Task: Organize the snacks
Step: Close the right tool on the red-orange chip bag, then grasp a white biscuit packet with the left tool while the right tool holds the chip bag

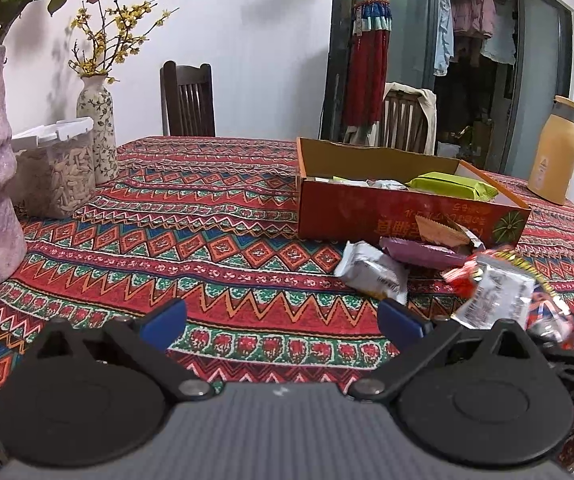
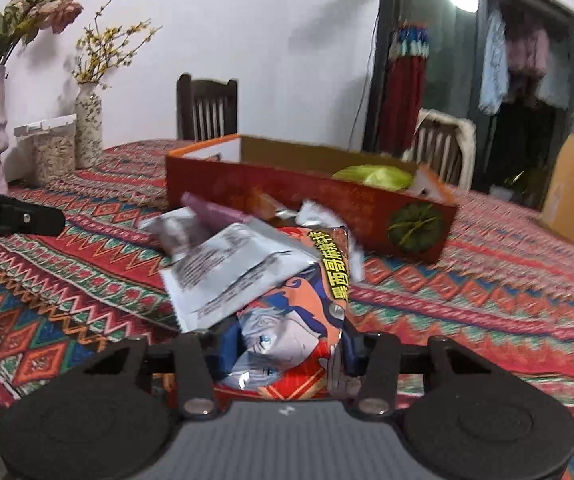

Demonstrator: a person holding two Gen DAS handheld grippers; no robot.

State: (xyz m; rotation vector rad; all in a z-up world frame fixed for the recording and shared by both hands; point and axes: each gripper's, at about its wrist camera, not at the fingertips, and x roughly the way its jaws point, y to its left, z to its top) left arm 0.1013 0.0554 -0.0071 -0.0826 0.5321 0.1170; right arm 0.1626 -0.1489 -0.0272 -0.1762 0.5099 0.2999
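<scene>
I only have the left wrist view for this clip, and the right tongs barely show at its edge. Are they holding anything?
Observer: Yes. The right tongs are clamped on a cartoon packet.
Operator: Only that one?
Observer: A silver packet lies across its top. I cannot tell whether the pads catch it too.
Operator: Is it over the box yet?
Observer: No. The box stands ahead, past the packet's far end.
</scene>
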